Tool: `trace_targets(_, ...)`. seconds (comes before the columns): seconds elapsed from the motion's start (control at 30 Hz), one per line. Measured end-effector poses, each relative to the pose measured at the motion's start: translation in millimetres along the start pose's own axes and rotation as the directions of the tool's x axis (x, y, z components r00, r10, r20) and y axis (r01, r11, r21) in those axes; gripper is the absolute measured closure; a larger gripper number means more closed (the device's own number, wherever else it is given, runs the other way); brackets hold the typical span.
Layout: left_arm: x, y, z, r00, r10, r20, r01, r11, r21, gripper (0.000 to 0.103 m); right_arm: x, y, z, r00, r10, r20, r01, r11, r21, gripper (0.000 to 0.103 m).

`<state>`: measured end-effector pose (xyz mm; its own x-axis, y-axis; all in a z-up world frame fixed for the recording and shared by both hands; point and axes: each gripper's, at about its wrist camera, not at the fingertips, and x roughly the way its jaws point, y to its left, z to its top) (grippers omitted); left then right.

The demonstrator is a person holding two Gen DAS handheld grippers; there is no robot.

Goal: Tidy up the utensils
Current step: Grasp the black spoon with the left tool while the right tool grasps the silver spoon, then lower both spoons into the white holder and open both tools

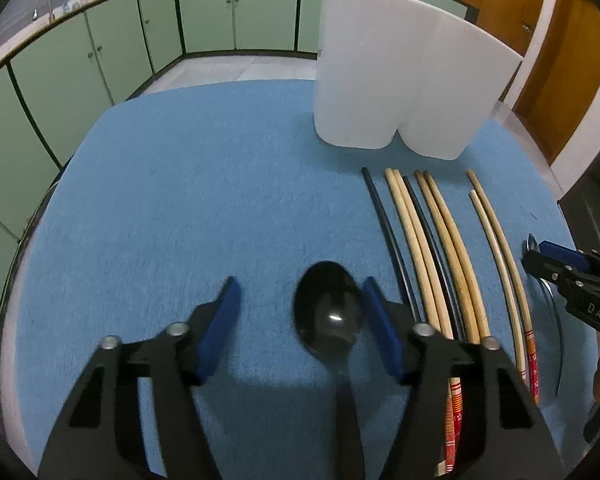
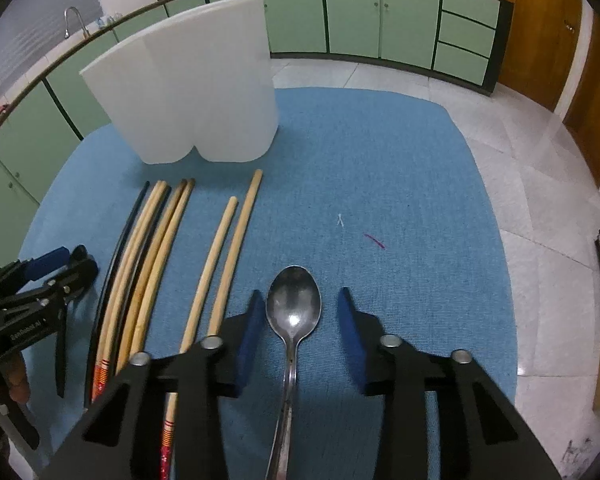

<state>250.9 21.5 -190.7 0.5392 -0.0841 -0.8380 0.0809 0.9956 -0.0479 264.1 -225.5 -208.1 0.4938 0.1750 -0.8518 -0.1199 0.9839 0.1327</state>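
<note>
Bare blue mat [image 1: 172, 200] left of the chopsticks [image 1: 432, 240]; white holder [image 1: 396, 80] blocking the far side.

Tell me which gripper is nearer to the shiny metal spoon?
Right. The right gripper straddles the shiny metal spoon; the left gripper is beyond the chopsticks, around a black spoon.

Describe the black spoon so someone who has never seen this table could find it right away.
Start at the tall white holder standing at the far side of the blue mat. In front of it lies a row of chopsticks. The black spoon lies left of that row, between the left gripper fingers, and is glossy black with a broad oval bowl, unlike the thin sticks.
</note>
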Motion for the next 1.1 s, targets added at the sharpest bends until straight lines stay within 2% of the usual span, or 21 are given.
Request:
trace_targets(0.03,-1.8,-0.4,-0.4,1.0,-0.007,0.006,0.007,1.0,0.003,0.061,-0.8,0.8,-0.3,1.0,-0.003,0.001,0.003,1.0,0.0,0.075)
trace_targets(0.1,-4.5,2.4,2.2,1.0,-0.023,0.014,0.023,1.0,0.004,0.071,-2.2,2.6,-1.2,1.0,-0.007,0.005,0.007,1.0,0.001,0.075)
trace_targets(0.23,-13.6,7.8,0.4,0.997,-0.058,0.051,0.058,0.998,-0.007,0.071,-14.8,0.6,-3.2,0.999,0.016,0.04,-0.017,1.0,0.024,0.075)
trace_targets(0.37,-43.4,15.1,-0.2,0.982,-0.052,0.179,0.054,0.999,-0.006,0.071,-40.9,-5.3,-4.0,0.991,0.046,0.122,-0.051,0.998,0.04,0.075)
trace_targets(0.57,-83.6,11.7,12.4,0.939,-0.044,0.34,0.046,0.999,0.001,0.071,-75.6,-14.8,12.1,0.967,0.067,0.248,-0.079,0.996,0.037,0.075)
trace_targets(0.77,-116.4,4.3,33.1,0.885,-0.063,0.461,0.064,0.998,0.013,0.071,-115.8,-10.9,39.6,0.925,0.098,0.368,-0.108,0.994,0.005,0.075)
trace_targets(0.83,-123.7,-0.2,46.6,0.871,-0.073,0.485,0.072,0.997,0.021,0.071,-128.4,-9.2,52.4,0.906,0.118,0.406,-0.126,0.992,-0.009,0.075)
trace_targets(0.9,-133.9,-5.6,61.6,0.849,-0.084,0.521,0.08,0.996,0.031,0.071,-139.0,-7.4,66.5,0.888,0.135,0.44,-0.14,0.99,-0.021,0.075)
trace_targets(1.03,-149.4,-13.9,89.0,0.814,-0.107,0.571,0.105,0.994,0.036,0.071,-154.5,-4.1,94.2,0.861,0.145,0.487,-0.141,0.989,-0.044,0.075)
trace_targets(1.1,-155.3,-20.9,107.7,0.79,-0.115,0.602,0.111,0.993,0.044,0.071,-159.8,-1.8,108.1,0.848,0.15,0.509,-0.143,0.988,-0.053,0.075)
